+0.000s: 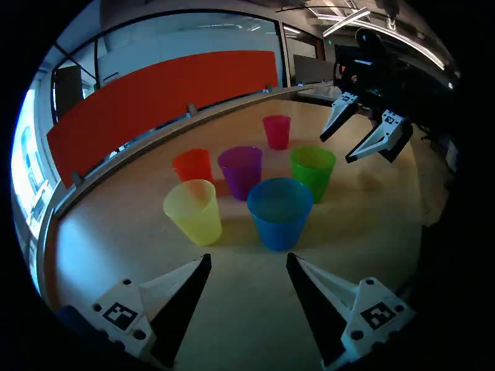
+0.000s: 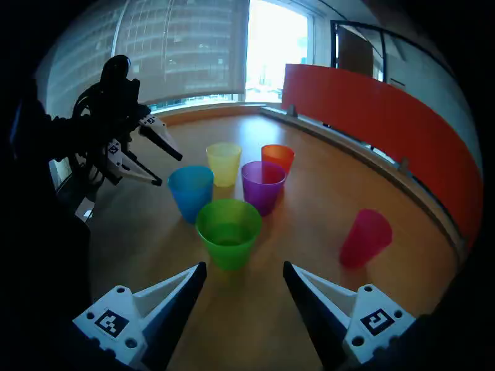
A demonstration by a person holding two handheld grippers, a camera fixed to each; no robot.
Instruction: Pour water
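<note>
- Translucent plastic cups, six in different colours, are seen grouped on a pale wooden table, with the pink cup set apart.
- The left gripper is held wide open and empty before the blue cup.
- The right gripper is likewise spread, gripping nothing, near the green cup.

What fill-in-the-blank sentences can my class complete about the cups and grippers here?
1. The number of cups on the table is ____.
2. The cup standing apart from the others is ____.
3. The cup nearest the right gripper is ____.
4. The left gripper is ____, holding nothing.

Missing words: six; pink; green; open.
</note>
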